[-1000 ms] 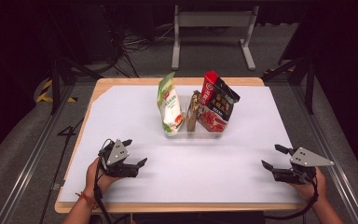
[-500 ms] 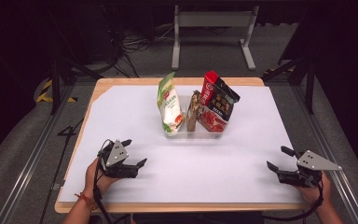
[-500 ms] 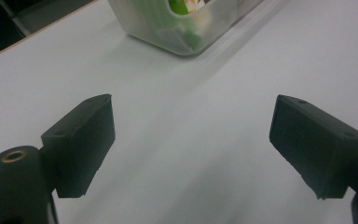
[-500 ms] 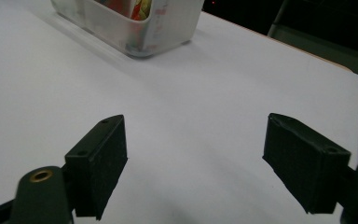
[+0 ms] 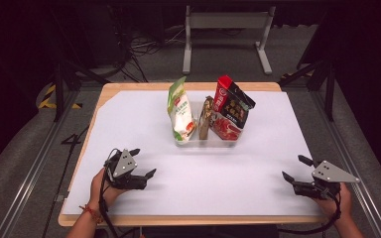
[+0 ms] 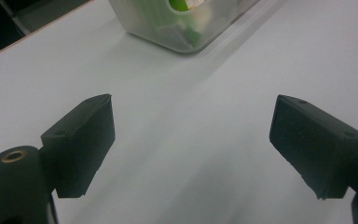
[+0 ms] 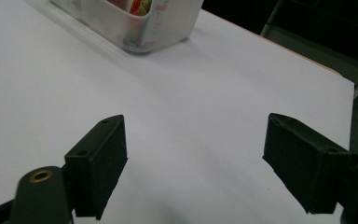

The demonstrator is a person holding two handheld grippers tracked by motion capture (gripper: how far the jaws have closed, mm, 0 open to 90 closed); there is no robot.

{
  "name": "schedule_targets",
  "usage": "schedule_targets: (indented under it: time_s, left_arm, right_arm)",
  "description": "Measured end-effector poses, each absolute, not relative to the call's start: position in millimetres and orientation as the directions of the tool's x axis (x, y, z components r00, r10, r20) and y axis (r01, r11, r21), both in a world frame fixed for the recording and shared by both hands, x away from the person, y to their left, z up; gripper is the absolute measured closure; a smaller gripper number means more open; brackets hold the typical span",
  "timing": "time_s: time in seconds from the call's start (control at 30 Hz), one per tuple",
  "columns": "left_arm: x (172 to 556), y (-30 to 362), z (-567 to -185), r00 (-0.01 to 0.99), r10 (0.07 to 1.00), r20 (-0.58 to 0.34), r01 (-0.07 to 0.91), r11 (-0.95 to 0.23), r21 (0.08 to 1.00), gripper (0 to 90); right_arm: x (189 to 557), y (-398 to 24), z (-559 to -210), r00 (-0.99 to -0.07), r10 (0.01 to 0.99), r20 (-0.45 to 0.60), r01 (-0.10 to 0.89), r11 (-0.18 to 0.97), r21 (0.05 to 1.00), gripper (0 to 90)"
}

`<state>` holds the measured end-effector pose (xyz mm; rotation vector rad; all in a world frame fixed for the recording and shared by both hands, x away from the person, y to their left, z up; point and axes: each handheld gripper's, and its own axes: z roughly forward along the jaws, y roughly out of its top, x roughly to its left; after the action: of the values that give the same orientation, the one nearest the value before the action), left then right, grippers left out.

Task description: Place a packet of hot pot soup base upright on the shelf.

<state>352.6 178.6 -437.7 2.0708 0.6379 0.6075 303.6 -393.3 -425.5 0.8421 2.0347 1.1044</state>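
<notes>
A clear plastic bin (image 5: 206,141) stands mid-table holding a green-and-white snack bag (image 5: 180,110), a slim brown packet (image 5: 206,117) and a red-and-black bag (image 5: 230,110), all upright. My left gripper (image 5: 143,162) rests open near the front left of the white sheet, nothing between its jaws. My right gripper (image 5: 297,168) sits open at the front right, also holding nothing. The left gripper view has the bin's corner (image 6: 182,28) ahead of the left gripper (image 6: 191,144). In the right gripper view, another bin corner (image 7: 140,23) lies beyond the right gripper (image 7: 193,163).
A white sheet (image 5: 258,163) covers the wooden table (image 5: 144,86). Dark floor, cables and a metal stand (image 5: 225,34) lie beyond the far edge. Metal rails run along both sides of the table.
My right gripper has drifted toward the front right corner of the table, slightly lower in the high view. The left gripper and the bin have stayed put.
</notes>
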Motion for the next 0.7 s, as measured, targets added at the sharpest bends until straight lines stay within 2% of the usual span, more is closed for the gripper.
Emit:
schedule_targets:
  time_s: [0.27,0.7]
  left_arm:
    - [352.4,178.5,-438.1,0.749,0.638,0.182,0.218,-0.496,0.841,14.7]
    - [354.4,177.1,-438.7,0.746,0.64,0.184,0.226,-0.503,0.835,14.8]
  right_arm:
    - [306.0,-393.2,-426.3,-0.574,0.791,-0.213,0.24,0.411,0.88,21.2]
    - [309.5,-385.5,-429.6,-0.586,0.777,-0.232,0.245,0.442,0.863,20.0]
